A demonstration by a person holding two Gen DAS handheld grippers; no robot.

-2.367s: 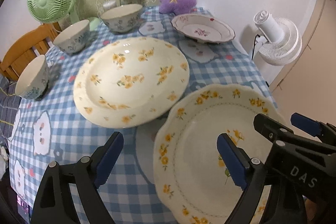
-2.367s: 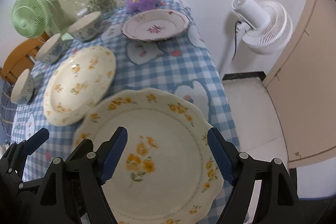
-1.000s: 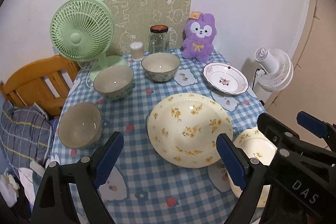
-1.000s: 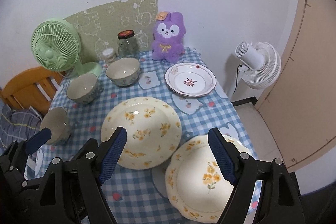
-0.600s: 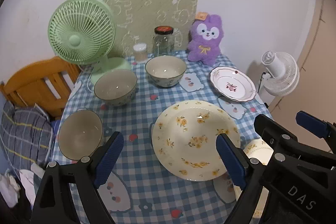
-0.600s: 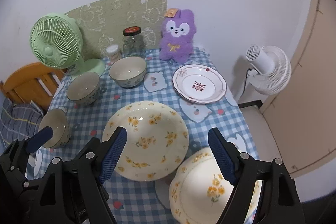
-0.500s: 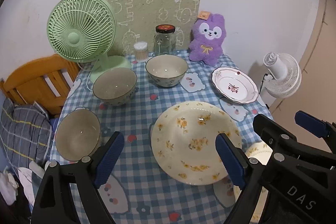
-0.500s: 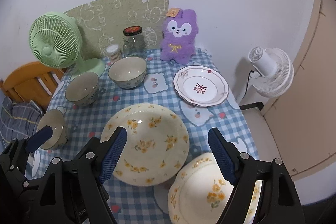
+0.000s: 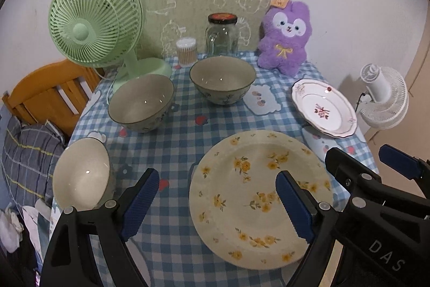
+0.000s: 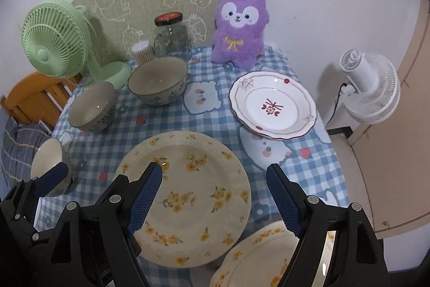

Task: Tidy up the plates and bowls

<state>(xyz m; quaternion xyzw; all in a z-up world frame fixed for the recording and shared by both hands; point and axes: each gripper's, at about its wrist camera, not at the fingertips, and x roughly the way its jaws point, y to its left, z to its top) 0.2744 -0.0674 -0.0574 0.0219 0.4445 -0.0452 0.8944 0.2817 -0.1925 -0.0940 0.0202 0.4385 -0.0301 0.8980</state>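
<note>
Both grippers, left [image 9: 216,202] and right [image 10: 215,195], stay spread wide and empty, now pulled back; the scalloped plate [image 10: 258,257] looks mostly cut off.

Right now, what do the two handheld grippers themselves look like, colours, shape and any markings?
The left gripper and the right gripper look alike: matte black plastic frames with two angular arms, studded with silver screw heads. Each finger ends in a dark blue ribbed pad. White letters "DAS" are printed on the right gripper's body, seen from the left wrist camera. No cables or sleeves show.
</note>
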